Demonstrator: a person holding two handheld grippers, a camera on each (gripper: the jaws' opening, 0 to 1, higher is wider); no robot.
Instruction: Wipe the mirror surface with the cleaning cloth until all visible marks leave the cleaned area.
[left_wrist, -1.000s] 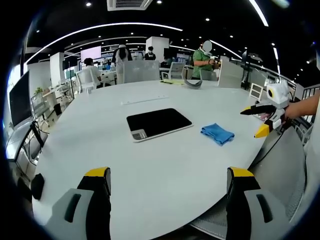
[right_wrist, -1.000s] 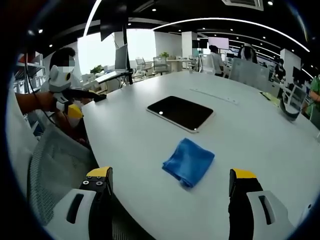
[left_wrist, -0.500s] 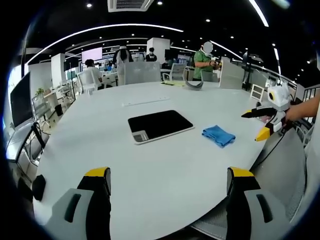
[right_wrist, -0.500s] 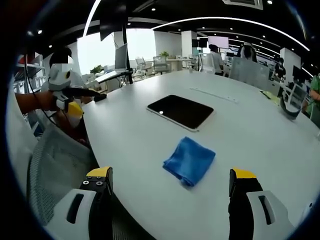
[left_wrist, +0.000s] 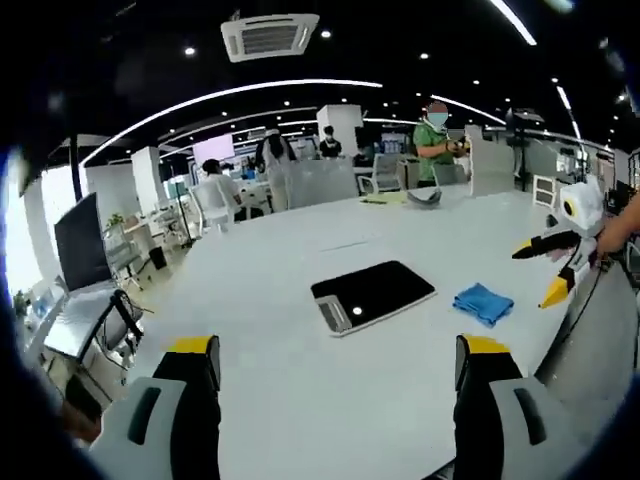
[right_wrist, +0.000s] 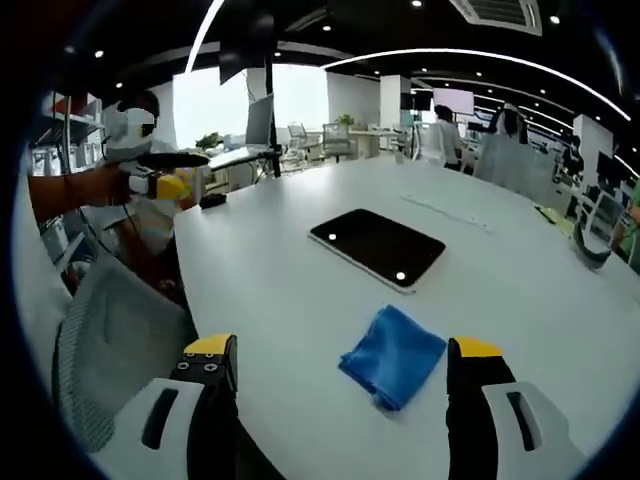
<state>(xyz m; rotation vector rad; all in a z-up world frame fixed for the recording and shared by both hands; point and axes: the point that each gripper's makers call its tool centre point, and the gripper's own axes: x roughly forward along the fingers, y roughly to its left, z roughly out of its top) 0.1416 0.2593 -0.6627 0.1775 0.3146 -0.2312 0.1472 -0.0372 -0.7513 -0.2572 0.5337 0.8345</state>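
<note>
On white table (right_wrist: 270, 270): one mirror (right_wrist: 378, 246), one blue cloth (right_wrist: 393, 354) just beside; both grippers' jaws spread, empty.

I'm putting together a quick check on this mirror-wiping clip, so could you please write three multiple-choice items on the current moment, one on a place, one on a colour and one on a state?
1. Where does the cleaning cloth lie?
A. On the mirror
B. On the table beside the mirror
C. In a gripper

2. What colour is the cloth?
A. Blue
B. Yellow
C. White

3. How does the right gripper stand?
A. Shut on the cloth
B. Shut and empty
C. Open, holding nothing

Answers:
1 B: in the right gripper view the cloth rests on the white table, apart from the dark mirror.
2 A: it shows blue in both views.
3 C: its jaws stand wide apart, with the cloth lying untouched ahead of them.
</note>
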